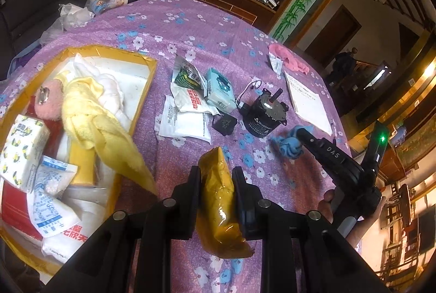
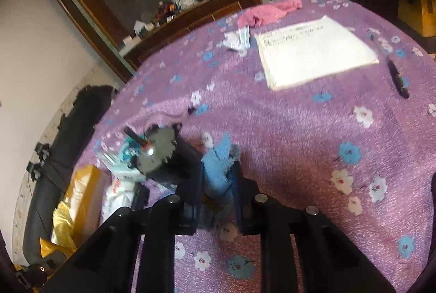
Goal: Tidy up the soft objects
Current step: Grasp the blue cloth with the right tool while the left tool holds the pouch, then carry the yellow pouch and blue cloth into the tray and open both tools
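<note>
The left gripper [image 1: 215, 181] is clamped on a yellow-brown packet [image 1: 218, 200], beside the yellow box [image 1: 130, 113]. The right gripper [image 2: 218, 178] pinches a blue cloth [image 2: 218, 167] next to the black motor [image 2: 163, 156] on the surface [image 2: 299, 143].

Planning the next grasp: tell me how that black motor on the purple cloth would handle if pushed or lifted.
The black motor looks metal-bodied, so probably rigid and heavy for its size. It stands on end with its shaft up, so a push may tip it and let it roll. Its thin wires trail loose and could snag the packets beside it.
</note>
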